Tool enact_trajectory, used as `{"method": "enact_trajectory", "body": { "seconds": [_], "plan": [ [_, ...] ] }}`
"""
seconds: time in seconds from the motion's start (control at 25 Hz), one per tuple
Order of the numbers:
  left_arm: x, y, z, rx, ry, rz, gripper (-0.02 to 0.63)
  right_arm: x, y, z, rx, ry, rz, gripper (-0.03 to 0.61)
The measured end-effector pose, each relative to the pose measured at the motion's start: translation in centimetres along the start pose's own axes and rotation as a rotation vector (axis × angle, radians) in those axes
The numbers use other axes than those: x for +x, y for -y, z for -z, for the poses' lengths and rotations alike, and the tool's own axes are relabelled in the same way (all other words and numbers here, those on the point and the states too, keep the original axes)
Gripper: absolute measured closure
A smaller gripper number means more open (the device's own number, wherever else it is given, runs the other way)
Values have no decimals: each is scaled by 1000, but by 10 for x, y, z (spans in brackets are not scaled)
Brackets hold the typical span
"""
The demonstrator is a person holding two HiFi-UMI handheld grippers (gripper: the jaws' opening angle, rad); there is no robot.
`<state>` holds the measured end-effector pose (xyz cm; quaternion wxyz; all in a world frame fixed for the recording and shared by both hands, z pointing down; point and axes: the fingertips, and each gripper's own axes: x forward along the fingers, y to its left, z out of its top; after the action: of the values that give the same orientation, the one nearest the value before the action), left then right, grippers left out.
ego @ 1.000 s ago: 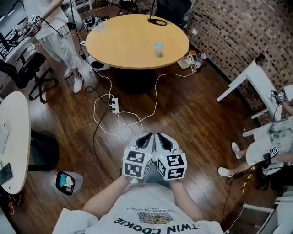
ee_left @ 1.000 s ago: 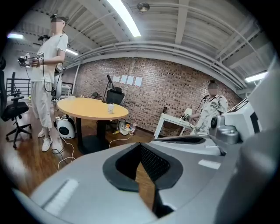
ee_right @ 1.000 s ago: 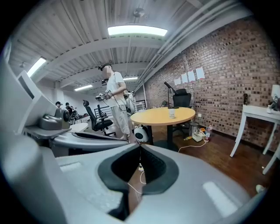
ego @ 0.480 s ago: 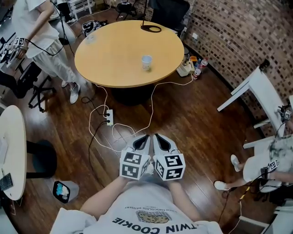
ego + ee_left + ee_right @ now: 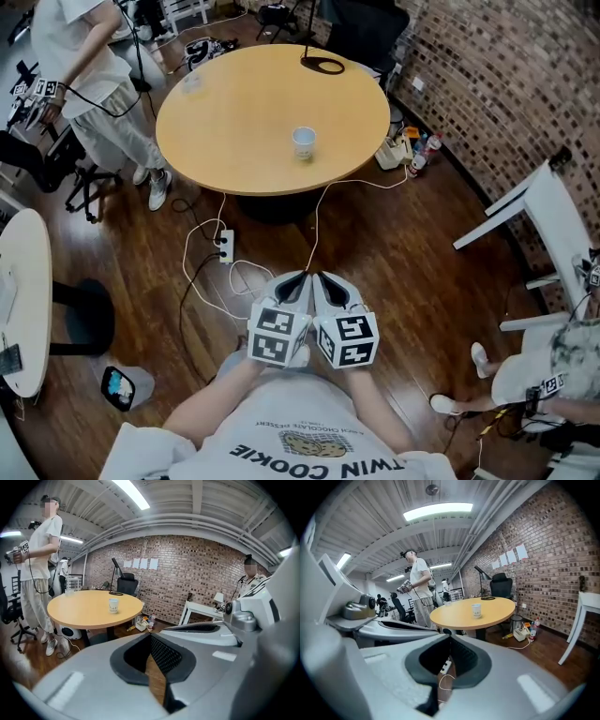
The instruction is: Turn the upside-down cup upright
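A small white cup (image 5: 303, 142) stands alone on the round wooden table (image 5: 234, 112), well ahead of me; it is too small to tell which way up it is. The same cup (image 5: 113, 605) shows in the left gripper view, and the cup (image 5: 476, 610) in the right gripper view. My left gripper (image 5: 298, 279) and right gripper (image 5: 324, 279) are held side by side in front of my chest, over the wooden floor and far short of the table. Both are shut with nothing in them.
A power strip (image 5: 223, 246) and loose white cables lie on the floor between me and the table. A standing person (image 5: 89, 56) and an office chair (image 5: 42, 155) are at the left. A white table (image 5: 534, 202) and a brick wall stand at the right.
The table and cup have come lower and nearer in the head view as I moved toward them. Both grippers stay shut, side by side at my chest.
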<state>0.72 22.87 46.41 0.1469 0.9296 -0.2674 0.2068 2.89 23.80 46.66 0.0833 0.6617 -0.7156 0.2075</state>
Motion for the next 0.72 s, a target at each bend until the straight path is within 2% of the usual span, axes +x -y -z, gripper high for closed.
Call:
{"method": "enact_trajectory", "body": {
  "seconds": [0.24, 0.72],
  "plan": [
    [35, -28, -15, -18, -8, -20, 611, 42, 20, -15, -14, -23, -17, 575],
    [132, -133, -69, -41, -18, 15, 611, 180, 61, -68, -20, -38, 6, 575]
  ]
}}
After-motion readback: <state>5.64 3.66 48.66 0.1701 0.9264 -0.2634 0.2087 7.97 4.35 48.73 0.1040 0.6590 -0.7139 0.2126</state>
